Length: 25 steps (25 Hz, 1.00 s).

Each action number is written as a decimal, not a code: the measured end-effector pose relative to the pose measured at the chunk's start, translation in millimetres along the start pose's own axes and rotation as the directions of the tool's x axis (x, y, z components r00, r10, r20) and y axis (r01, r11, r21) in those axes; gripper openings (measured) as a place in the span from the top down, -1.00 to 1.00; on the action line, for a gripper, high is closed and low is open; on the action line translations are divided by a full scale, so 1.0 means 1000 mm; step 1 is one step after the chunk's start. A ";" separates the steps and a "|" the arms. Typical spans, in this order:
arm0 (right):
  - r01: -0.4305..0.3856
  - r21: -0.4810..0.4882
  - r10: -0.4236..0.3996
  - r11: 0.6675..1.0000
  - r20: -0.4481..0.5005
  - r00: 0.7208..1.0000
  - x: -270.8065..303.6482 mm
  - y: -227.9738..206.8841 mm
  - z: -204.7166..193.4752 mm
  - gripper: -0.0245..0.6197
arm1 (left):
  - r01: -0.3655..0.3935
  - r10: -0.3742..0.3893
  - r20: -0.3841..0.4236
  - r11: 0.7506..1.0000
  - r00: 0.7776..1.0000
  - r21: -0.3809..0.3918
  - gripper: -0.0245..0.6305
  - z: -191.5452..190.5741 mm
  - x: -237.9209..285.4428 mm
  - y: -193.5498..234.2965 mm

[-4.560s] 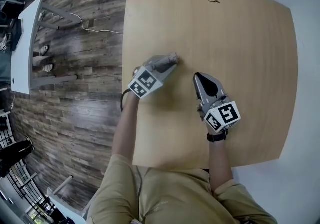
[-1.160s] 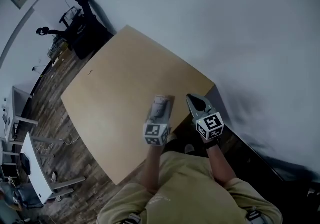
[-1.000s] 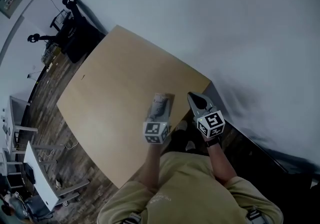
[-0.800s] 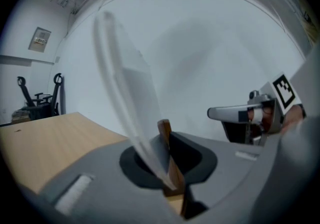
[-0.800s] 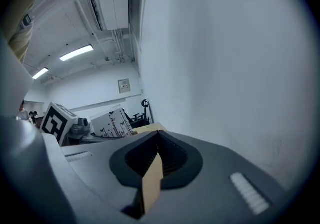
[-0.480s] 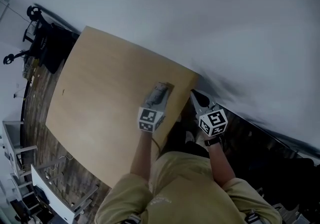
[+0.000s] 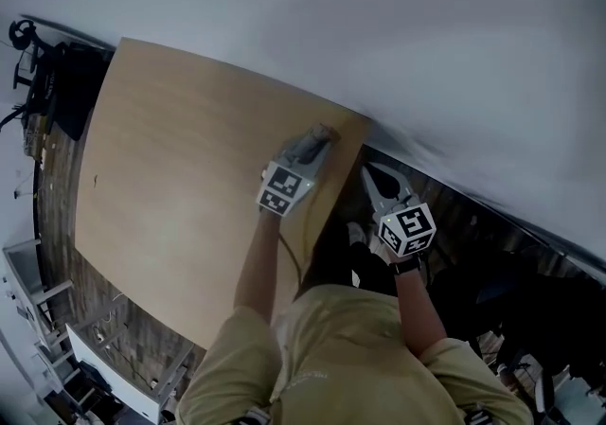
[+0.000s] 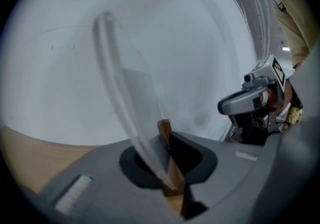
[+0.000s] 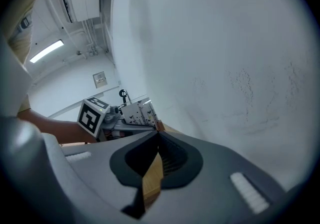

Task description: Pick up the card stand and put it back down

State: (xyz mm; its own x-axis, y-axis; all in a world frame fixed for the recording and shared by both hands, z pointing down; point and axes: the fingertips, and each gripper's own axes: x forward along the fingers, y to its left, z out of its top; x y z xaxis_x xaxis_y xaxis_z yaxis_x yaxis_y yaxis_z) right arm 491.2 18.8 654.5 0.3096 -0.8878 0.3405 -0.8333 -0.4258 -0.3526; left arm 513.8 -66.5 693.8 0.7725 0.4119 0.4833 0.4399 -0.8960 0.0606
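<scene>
I hold the left gripper over the table, at the corner nearest the wall. Its jaws are clamped on the card stand, gripping the wooden base, which sits edge-on between the pads. The stand's clear panel rises out of the base and leans toward the left of the left gripper view, against the pale wall. The stand is therefore in the left gripper, at that table corner. No view shows whether the base touches the tabletop. In the head view the stand is too small to make out at the jaw tips. I hold the right gripper just beside the left one, beyond the table edge and over the dark floor. Its jaws are together, tips meeting, with nothing between them; only a strip of tabletop shows through the gap behind the tips. Both grippers point toward the wall and slightly downward. Each gripper shows in the other's view: the right gripper at the right edge of the left gripper view, the left gripper's marker cube at the left of the right gripper view.
</scene>
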 end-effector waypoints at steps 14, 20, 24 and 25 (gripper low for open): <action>0.027 0.020 -0.026 0.999 -0.033 0.999 0.007 0.001 -0.031 0.92 | 0.365 -0.366 -0.036 0.907 0.930 0.209 0.81 -0.033 0.033 -0.040; 0.038 0.022 -0.037 0.999 -0.051 0.998 0.005 0.003 -0.044 0.92 | 0.462 -0.457 -0.082 0.850 0.886 0.252 0.80 -0.052 0.033 -0.046; 0.042 0.026 -0.041 0.999 -0.066 0.997 0.004 0.005 -0.053 0.92 | 0.458 -0.450 -0.089 0.862 0.889 0.218 0.29 -0.051 0.032 -0.043; 0.042 0.027 -0.040 0.999 -0.067 0.997 0.003 0.004 -0.054 0.91 | 0.440 -0.432 -0.082 0.874 0.898 0.208 0.01 -0.049 0.032 -0.041</action>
State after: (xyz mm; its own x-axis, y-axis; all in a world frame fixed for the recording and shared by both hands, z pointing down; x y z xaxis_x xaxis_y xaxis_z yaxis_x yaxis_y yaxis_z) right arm 463.6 24.0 701.1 0.3118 -0.8562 0.4119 -0.8068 -0.4676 -0.3613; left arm 498.0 -24.4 749.1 0.4661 0.7437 0.4792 0.8192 -0.5674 0.0837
